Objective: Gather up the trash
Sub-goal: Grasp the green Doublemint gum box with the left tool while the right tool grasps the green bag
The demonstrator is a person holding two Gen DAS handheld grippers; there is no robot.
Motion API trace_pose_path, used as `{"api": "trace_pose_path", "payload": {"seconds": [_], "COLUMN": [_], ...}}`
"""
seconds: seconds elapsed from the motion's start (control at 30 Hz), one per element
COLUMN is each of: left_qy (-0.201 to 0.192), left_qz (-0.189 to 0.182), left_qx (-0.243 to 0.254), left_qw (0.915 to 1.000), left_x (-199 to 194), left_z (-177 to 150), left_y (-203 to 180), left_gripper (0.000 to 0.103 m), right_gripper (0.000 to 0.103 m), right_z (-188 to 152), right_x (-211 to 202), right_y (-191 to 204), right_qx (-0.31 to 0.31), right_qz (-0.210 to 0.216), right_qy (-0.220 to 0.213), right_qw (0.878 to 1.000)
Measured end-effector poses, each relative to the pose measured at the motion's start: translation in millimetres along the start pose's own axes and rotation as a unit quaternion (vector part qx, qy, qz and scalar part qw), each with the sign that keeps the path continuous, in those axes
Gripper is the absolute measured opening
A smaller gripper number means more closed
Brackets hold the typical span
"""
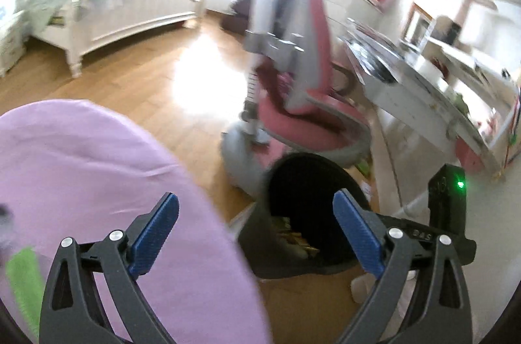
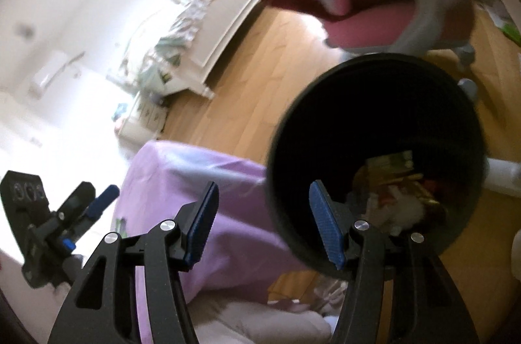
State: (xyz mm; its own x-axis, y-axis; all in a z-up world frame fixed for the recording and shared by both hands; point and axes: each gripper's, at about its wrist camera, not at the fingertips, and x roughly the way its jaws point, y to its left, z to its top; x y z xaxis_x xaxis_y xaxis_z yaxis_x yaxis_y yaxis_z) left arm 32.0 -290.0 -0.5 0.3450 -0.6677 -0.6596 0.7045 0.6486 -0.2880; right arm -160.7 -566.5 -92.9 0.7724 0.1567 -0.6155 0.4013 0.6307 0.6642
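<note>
A black round trash bin [image 1: 257, 243] stands on the wooden floor, with wrappers and paper [image 1: 296, 241] lying in its bottom. My left gripper [image 1: 255, 197] hangs above and before the bin, open wide, with nothing between its blue pads [image 1: 156, 233]. In the right wrist view the bin [image 2: 325, 77] fills the right half, crumpled trash [image 2: 397, 181] showing inside. My right gripper [image 2: 263, 186] is open over the bin's near rim, and nothing is between its fingers. The left gripper [image 2: 75, 207] also shows at the far left of that view.
A purple cloth-covered surface [image 1: 97, 181] lies left of the bin, with something green [image 1: 22, 285] on it. A pink and grey chair [image 1: 302, 83] stands just behind the bin. A cluttered desk [image 1: 423, 83] is at the right and a white bed [image 1: 130, 12] at the far left.
</note>
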Motion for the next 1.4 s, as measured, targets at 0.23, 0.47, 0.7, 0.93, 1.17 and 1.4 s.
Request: {"api": "trace_pose_path", "payload": {"seconds": [0.23, 0.47, 0.7, 0.93, 1.17, 1.4], "left_qy": [-0.031, -0.035, 0.038, 0.048, 0.042, 0.019], "left_qz": [0.080, 0.150, 0.173, 0.181, 0.202, 0.227], "left_qx": [-0.067, -0.117, -0.084, -0.078, -0.078, -0.091], "left_qw": [0.9941, 0.9810, 0.9806, 0.9791, 0.9754, 0.9695], "left_x": [-69.1, -111.4, -90.1, -79.2, -62.4, -68.1], "left_z": [-16.9, -39.9, -49.9, -47.7, -37.7, -44.4], "left_y": [93.2, 190.0, 234.3, 254.8, 259.8, 259.4], "left_gripper": [0.095, 0.094, 0.068, 0.053, 0.048, 0.033], "right_gripper": [0.058, 0.058, 0.058, 0.058, 0.058, 0.036], "right_z": [-20.6, -68.5, -132.3, -169.9, -188.8, -199.8], "right_x": [22.6, 59.5, 97.8, 139.1, 174.1, 192.4], "right_y": [77.9, 195.0, 298.6, 334.2, 340.3, 349.9], "right_qx": [-0.079, -0.233, -0.362, -0.408, -0.440, -0.494], "right_qz": [0.025, 0.068, 0.099, 0.066, 0.000, -0.023], "right_qy": [0.040, 0.123, 0.183, 0.217, 0.225, 0.189], "right_qw": [0.996, 0.962, 0.909, 0.884, 0.869, 0.848]}}
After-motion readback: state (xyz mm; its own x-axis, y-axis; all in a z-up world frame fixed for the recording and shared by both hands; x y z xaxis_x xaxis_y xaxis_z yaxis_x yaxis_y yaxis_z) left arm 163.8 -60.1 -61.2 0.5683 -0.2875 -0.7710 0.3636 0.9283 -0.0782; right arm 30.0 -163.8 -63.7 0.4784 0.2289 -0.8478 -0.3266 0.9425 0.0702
